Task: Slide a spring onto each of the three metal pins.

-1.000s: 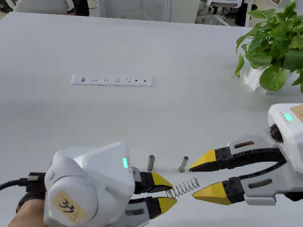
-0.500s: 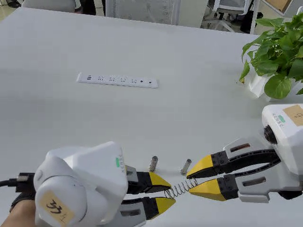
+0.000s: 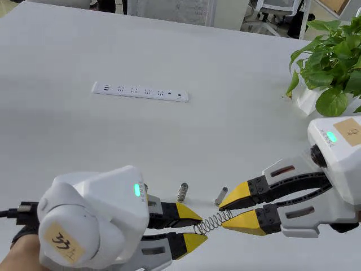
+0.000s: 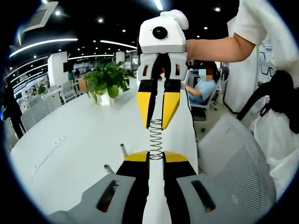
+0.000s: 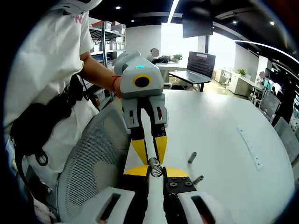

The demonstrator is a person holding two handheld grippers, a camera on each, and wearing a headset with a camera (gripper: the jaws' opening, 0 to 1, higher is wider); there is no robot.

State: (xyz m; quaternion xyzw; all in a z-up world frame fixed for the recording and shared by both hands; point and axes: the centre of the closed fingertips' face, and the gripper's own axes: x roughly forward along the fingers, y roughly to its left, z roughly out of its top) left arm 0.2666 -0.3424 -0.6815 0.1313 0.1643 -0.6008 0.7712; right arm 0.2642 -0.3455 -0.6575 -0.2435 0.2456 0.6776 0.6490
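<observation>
Thin silver coil spring [image 3: 213, 221] is strung between both claws, above the grey counter [image 3: 169, 141]. The left claw [image 3: 198, 227] is clenched on one end and the right claw [image 3: 224, 213] is pinching the other. A short bare metal pin [image 3: 221, 196] stands just past the right claw's tips.

White left gripper [image 3: 202, 227], right gripper [image 3: 221, 214]; yellow-tipped jaws.

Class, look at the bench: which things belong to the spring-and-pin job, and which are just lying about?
Part of the job:
- spring, gripped at its ends by the left gripper and the right gripper
- bare pin
- other pin, which seems to carry a spring already

Just lying about:
- power strip
- potted plant
</observation>
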